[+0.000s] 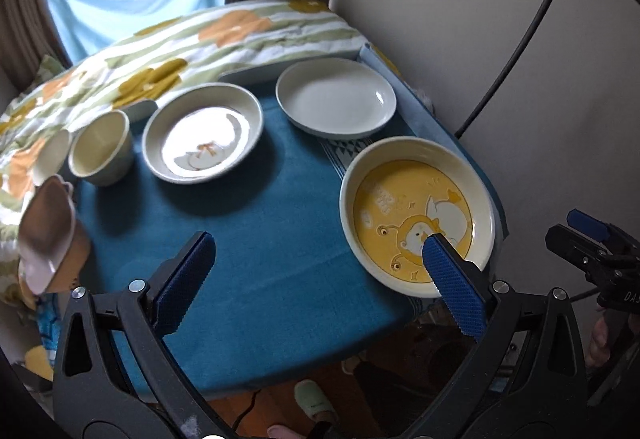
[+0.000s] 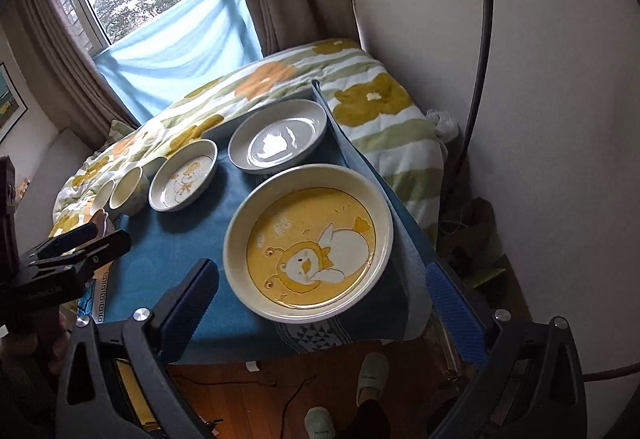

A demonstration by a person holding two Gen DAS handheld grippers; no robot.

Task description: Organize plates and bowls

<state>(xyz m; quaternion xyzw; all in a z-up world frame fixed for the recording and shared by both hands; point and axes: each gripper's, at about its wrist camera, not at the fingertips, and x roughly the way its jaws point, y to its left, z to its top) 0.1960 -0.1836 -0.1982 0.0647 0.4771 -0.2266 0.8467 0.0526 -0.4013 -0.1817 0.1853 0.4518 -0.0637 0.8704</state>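
A yellow duck plate [image 1: 416, 215] [image 2: 308, 243] lies at the near right of a table with a blue cloth [image 1: 260, 239] [image 2: 168, 247]. A plain white plate [image 1: 336, 99] [image 2: 278, 141] lies behind it. A smaller duck plate [image 1: 204, 135] [image 2: 183, 175] is to the left, then a cream bowl [image 1: 102, 149] [image 2: 127, 189] and a second bowl [image 1: 52, 155] [image 2: 101, 197]. My left gripper [image 1: 316, 251] is open over the table's front. My right gripper [image 2: 320, 275] is open, its fingers either side of the yellow plate, above it.
A flowered quilt [image 1: 160, 51] [image 2: 360, 95] lies on a bed behind the table. A pale wall [image 1: 500, 39] is at right, with a dark curved pole [image 1: 512, 51]. A brown and white object [image 1: 48, 227] hangs at the table's left. Slippered feet [image 2: 372, 375] stand on the wooden floor.
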